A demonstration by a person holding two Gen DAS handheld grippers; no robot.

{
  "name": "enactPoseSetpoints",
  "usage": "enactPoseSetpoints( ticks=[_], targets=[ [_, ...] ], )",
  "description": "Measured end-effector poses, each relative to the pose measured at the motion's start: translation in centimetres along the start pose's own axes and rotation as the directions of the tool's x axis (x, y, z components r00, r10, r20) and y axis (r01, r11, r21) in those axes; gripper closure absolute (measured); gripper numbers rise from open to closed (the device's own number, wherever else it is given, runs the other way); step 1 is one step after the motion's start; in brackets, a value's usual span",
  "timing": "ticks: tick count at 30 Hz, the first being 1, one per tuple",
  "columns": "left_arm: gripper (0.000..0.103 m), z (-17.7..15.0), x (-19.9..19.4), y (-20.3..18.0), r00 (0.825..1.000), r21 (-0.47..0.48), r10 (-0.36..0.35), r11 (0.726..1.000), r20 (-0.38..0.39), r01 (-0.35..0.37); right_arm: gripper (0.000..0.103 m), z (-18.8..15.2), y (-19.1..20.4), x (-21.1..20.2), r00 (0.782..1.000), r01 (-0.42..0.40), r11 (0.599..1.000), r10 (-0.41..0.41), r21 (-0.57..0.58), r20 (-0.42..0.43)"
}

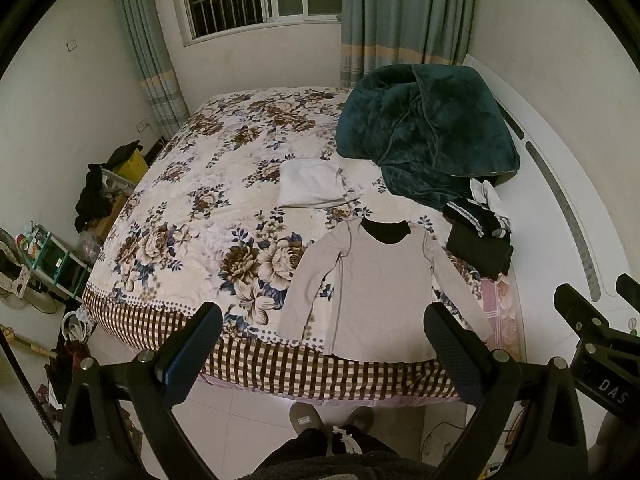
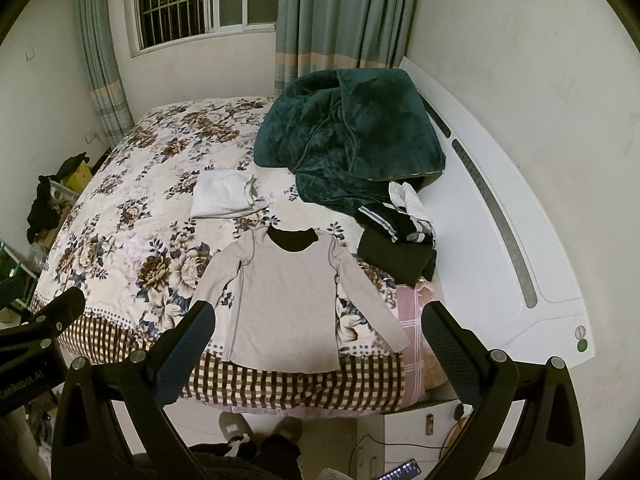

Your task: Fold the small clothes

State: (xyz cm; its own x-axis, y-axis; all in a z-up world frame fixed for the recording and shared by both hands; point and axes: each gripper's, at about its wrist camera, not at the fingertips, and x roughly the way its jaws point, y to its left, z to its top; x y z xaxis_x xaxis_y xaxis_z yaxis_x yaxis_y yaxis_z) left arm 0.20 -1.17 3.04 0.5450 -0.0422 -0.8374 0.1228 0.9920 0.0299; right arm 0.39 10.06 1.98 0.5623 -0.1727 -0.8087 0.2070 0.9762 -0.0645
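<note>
A light grey long-sleeved knit top with a dark collar (image 1: 380, 292) is seen laid flat, sleeves spread, at the foot edge of a bed covered by a floral quilt with a checked border (image 1: 192, 216). The left gripper (image 1: 322, 334) and the right gripper (image 2: 316, 332) are held above and short of the hem, both with fingers spread wide and nothing pinched. The fabric is judged soft, light and limp, likely to sag and drag when lifted; a sleeve cuff or shoulder seam is suggested as the place to pinch. A folded white cloth (image 1: 310, 182), a dark green plush blanket (image 1: 424, 128) and a pile of dark garments (image 1: 478, 236) lie beyond.
</note>
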Motion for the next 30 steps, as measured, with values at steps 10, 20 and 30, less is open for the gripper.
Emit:
enactPoseSetpoints(
  ticks=[10, 20, 30],
  targets=[
    [0.000, 1.3, 7.9, -1.8, 0.996, 0.008, 0.088, 0.996, 0.033, -0.089, 0.000, 0.5, -5.7, 9.8, 0.993, 0.041, 0.986, -0.021, 0.163, -0.120],
    [0.000, -3.9, 35.5, -7.5, 0.952, 0.072, 0.233, 0.972, -0.198, -0.223, 0.000, -15.3, -21.9, 40.9, 0.891, 0.295, 0.782, -0.018, 0.549, -0.453],
    [0.000, -10.7, 54.1, -10.4, 0.885, 0.148, 0.288, 0.957, -0.366, -0.250, 0.000, -32.4, -33.3, 57.9, 0.872, 0.405, 0.272, 0.171, 0.873, -0.458]
  ],
)
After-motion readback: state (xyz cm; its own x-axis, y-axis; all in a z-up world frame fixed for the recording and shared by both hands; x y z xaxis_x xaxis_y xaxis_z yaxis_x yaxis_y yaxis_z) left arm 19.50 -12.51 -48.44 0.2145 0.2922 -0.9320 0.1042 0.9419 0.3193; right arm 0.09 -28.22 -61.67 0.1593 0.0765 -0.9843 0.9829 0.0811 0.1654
